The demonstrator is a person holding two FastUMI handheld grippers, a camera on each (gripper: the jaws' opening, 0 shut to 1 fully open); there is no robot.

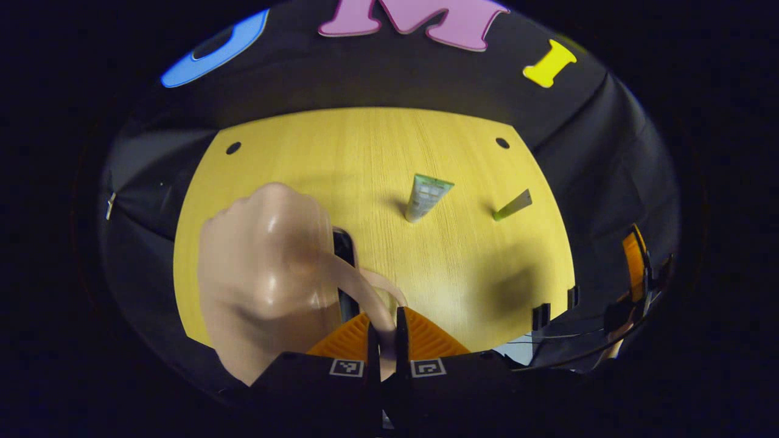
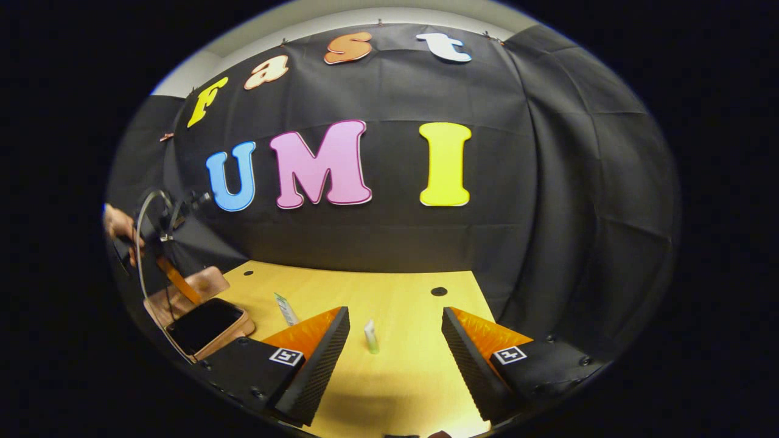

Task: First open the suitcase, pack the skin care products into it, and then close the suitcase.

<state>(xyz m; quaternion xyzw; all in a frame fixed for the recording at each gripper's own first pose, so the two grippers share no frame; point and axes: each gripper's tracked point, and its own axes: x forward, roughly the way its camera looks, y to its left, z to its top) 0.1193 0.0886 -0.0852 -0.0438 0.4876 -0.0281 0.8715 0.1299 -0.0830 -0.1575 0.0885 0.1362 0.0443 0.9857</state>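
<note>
Pink suitcase and two tubes on the wooden table

Suitcase point(image 2: 204, 319) open at lower left, dark lining showing; green-white tube point(image 2: 285, 309) and small pale tube point(image 2: 370, 336) stand upright mid-frame.

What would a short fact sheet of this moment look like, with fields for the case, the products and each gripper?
Suitcase: pink suitcase, open, dark lining showing, at the table's left in the right gripper view
Left gripper: left gripper fingers nearly together, pinching the case's lid edge
Right gripper: right gripper wide open, holding nothing
Products: green tube and small yellow-green tube, both standing on the table
Surface: wooden table
</note>
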